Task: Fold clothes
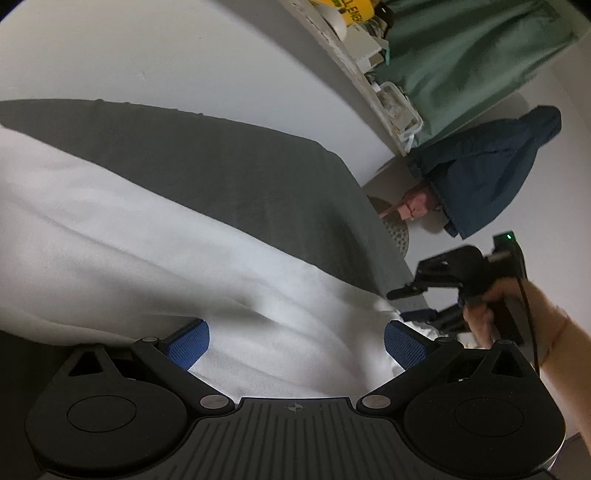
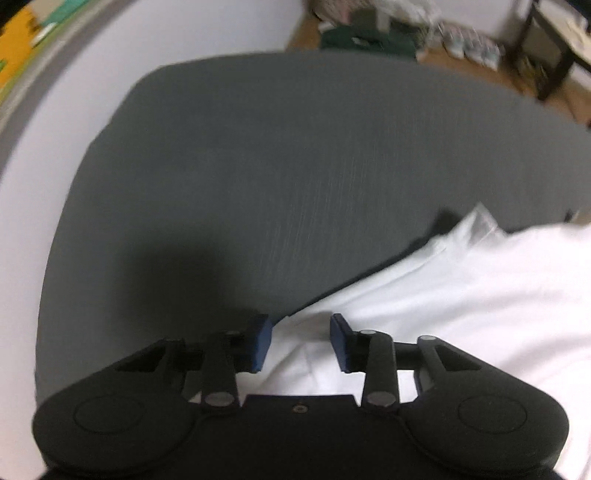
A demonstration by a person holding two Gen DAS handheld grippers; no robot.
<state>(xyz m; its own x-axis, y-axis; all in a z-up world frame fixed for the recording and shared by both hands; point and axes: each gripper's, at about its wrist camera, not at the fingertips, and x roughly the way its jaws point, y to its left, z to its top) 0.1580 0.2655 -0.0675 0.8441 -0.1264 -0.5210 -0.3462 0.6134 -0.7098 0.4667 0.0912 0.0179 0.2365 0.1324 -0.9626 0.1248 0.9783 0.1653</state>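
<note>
Two grippers sit over a white garment (image 1: 155, 236) spread on a dark grey table (image 2: 258, 177). On the left gripper (image 1: 295, 343) the jaws are spread wide, released, blue pads (image 1: 188, 345) just above the cloth. On the right gripper (image 2: 300, 341) the jaws stand partly open astride the garment's edge, gripping nothing. Writing on a yellow object (image 1: 351, 11) on the shelf is too cropped to read.

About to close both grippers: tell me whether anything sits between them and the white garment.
Nothing visible does. The white garment on the grey mat already lies between the open fingers of the left gripper and of the right gripper.
</note>
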